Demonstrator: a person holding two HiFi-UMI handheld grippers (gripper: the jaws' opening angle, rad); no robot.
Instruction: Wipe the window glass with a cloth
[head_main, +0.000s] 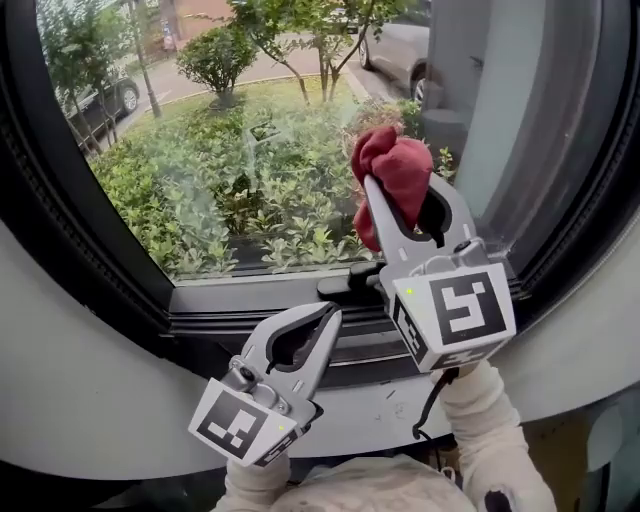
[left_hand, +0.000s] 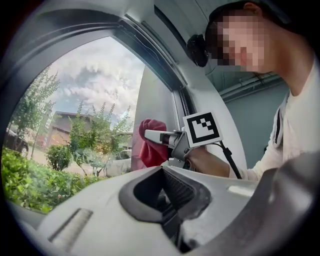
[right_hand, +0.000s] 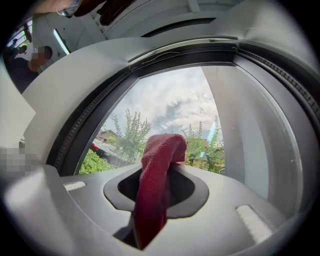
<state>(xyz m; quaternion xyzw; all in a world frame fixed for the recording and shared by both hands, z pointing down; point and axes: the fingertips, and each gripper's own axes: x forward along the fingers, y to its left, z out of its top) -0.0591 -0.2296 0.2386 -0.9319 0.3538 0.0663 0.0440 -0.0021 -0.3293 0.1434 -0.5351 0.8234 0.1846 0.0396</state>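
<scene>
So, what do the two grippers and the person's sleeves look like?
The left gripper and right gripper are light grey plastic, each with two curved jaws around a dark oval opening. Each carries a cube with black-and-white square markers. A thin black cable runs under the right one. The sleeves are cream.

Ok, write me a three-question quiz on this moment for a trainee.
1. True or false: the left gripper holds the red cloth.
2. In the head view, which part of the window glass is the cloth at? A. far left B. right side C. top middle
3. Fill in: the right gripper is shut on the ____.
Key: 1 false; 2 B; 3 cloth.
</scene>
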